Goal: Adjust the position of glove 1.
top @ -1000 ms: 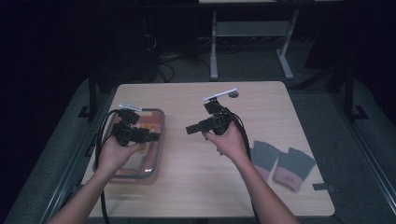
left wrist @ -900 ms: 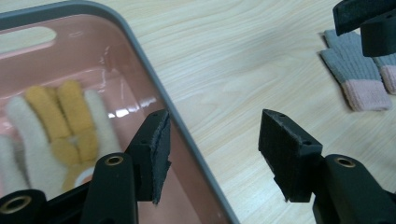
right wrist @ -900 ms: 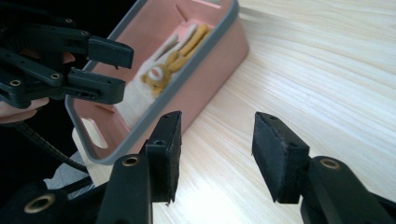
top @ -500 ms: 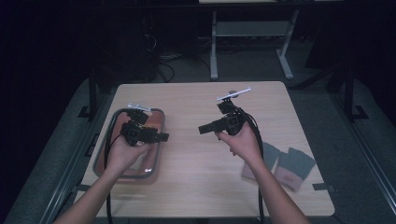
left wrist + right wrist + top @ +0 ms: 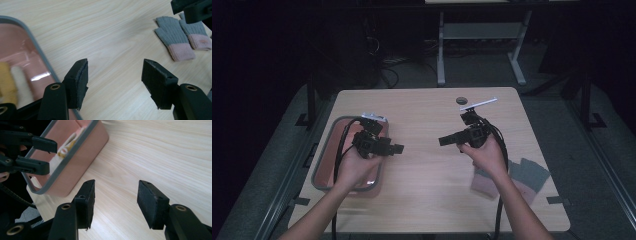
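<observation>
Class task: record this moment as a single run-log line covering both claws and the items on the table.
left claw: open, empty, beside pink tray | right claw: open, empty, over bare table | gloves: lying flat, untouched

Tray (image 5: pixel 324 155) left, gloves (image 5: pixel 532 172) right.

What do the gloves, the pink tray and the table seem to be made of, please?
The gloves look like knitted wool or acrylic: ribbed grey stitches, pink cuffs, a matte fuzzy surface. The pink tray seems glossy plastic with a grey, possibly rubbery rim, since its floor shows bright reflections. The table looks like pale wood or wood-grain laminate, smooth and satin.
</observation>
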Tool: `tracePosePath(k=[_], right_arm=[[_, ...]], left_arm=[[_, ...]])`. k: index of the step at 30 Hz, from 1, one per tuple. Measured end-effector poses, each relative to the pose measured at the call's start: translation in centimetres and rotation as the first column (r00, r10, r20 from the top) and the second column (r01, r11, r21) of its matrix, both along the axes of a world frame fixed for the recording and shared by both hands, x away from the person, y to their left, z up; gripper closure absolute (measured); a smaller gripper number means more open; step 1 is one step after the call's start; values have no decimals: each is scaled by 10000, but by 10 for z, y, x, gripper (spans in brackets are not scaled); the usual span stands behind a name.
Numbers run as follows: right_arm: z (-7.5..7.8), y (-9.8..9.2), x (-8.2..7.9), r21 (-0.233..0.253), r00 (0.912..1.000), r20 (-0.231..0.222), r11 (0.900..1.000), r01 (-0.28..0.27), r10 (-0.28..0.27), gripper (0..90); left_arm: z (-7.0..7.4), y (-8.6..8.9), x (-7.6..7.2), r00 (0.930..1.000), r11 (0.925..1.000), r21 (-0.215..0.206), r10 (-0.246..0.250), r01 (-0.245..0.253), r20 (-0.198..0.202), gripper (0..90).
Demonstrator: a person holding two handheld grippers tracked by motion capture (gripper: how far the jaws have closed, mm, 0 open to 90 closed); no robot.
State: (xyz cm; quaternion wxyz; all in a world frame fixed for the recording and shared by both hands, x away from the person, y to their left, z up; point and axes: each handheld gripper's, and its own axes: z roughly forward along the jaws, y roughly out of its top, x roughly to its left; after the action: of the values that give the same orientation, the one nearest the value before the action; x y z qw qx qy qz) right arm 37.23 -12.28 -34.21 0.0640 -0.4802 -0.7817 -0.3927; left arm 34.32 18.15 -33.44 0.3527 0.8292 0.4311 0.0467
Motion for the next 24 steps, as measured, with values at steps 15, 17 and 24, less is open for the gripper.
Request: tracePosePath(k=[15, 17, 24], right_arm=[[-4, -31, -8, -65, 9995, -2, 9994, 327, -327, 466], [-4, -36, -9, -120, 9993, -13, 9992, 370, -370, 463], [-7, -54, -14, -247, 9982, 35, 9979, 604, -604, 448]], left_arm=[[-4, -28, -2, 9990, 9986, -317, -425, 428, 102, 347], [-4, -32, -3, 9984, 9980, -305, -545, 549, 145, 341], [-6, -44, -4, 9966, 9952, -552, -792, 803, 232, 328]])
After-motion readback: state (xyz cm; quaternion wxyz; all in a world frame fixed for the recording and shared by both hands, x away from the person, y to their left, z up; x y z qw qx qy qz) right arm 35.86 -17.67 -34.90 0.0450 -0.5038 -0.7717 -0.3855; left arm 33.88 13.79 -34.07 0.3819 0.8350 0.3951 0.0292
